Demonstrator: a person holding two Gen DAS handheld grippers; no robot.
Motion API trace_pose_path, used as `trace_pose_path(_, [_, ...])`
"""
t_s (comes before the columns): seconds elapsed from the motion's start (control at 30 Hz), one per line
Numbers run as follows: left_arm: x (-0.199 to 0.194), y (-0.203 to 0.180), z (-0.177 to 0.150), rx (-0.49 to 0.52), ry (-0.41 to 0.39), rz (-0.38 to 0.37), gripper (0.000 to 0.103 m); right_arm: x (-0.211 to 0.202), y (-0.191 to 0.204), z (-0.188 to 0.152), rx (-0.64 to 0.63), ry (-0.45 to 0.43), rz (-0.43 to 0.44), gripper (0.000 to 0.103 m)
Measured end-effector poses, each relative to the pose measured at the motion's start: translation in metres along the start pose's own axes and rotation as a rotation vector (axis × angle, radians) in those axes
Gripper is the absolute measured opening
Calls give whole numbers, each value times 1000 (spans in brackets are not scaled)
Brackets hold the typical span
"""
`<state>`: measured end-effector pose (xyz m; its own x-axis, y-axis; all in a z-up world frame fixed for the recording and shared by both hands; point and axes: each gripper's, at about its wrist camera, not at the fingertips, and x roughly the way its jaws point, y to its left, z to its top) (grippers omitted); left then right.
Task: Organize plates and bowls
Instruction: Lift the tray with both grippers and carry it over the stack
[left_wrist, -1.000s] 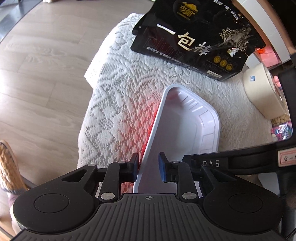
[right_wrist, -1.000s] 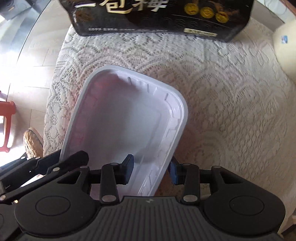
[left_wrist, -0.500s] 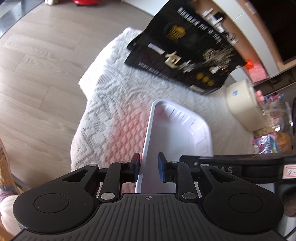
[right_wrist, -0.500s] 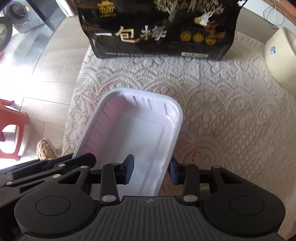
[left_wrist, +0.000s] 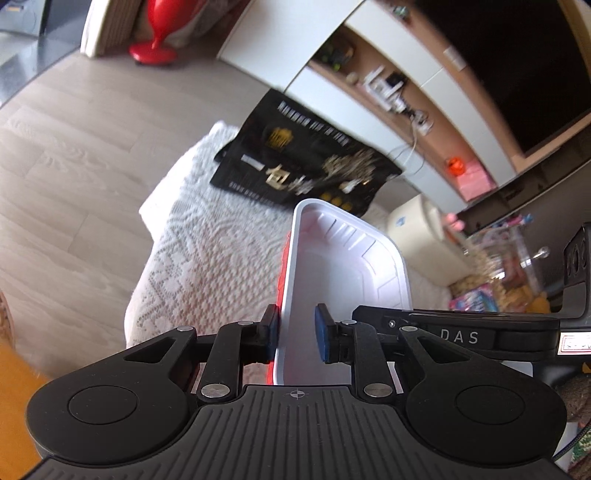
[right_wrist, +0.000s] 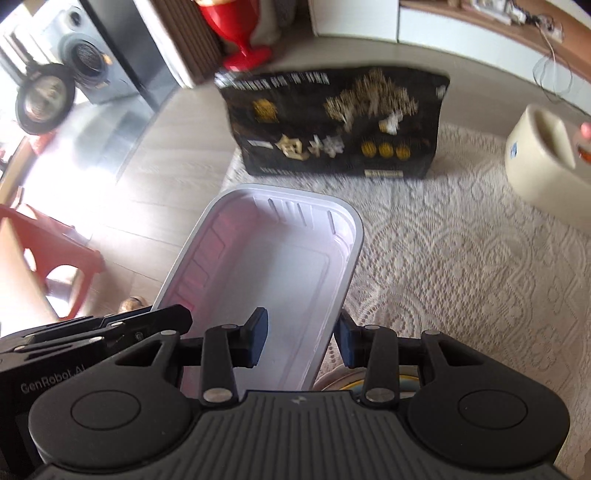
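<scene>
A white rectangular plastic tray (left_wrist: 343, 266) (right_wrist: 266, 266), red on its outside, hangs above the lace-covered table (left_wrist: 214, 258) (right_wrist: 461, 277), held from both long sides. My left gripper (left_wrist: 298, 332) is shut on the tray's left wall, one pad outside and one inside. My right gripper (right_wrist: 301, 338) is shut on the right wall in the same way. Each gripper's black body shows in the other's view. The rim of a round dish (right_wrist: 351, 384) peeks out below the right gripper, mostly hidden.
A black snack bag (left_wrist: 303, 166) (right_wrist: 332, 125) stands at the table's far edge. A cream container (left_wrist: 417, 229) (right_wrist: 539, 162) sits at the far right, with snack packets (left_wrist: 476, 299) near it. A red stool (right_wrist: 44, 251) stands on the wooden floor to the left.
Both grippers have risen with the tray between them, so the table now looks farther away. Both views have tilted up, showing more of the room behind the bag.
</scene>
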<state>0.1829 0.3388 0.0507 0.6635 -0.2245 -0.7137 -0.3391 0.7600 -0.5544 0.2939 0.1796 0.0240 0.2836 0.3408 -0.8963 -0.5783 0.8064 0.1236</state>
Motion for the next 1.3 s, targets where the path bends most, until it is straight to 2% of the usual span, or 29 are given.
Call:
trace_pose_path(0.1, [-19, -16, -11, 21, -35, -5, 23, -30, 1, -7, -26, -60, 26, 39])
trace_pose_path(0.2, [-28, -33, -27, 30, -30, -29, 23, -60, -3, -20, -47, -129, 31, 40])
trace_pose_path(0.37, [-28, -66, -62, 79, 21, -44, 23, -103, -27, -55, -51, -215, 27, 41])
trace_pose_path(0.6, [-14, -115, -106, 175, 100, -25, 23, -135, -72, -109, -11, -269, 29, 42])
trace_pose_path(0.8, [7, -126, -132, 195, 160, -28, 23, -131, -113, -135, 65, -261, 58, 43])
trace_pose_path(0.97, [37, -118, -153, 204, 231, -9, 22, -107, -128, -148, 87, -221, 76, 43])
trace_pose_path(1.0, [41, -116, -155, 201, 236, -14, 19, -100, -130, -149, 91, -211, 76, 43])
trace_pose_path(1.17, [45, -112, -155, 197, 234, -29, 19, -70, -136, -152, 120, -141, 122, 43])
trace_pose_path(1.3, [45, -111, -151, 195, 229, -31, 19, -62, -137, -150, 122, -136, 139, 43])
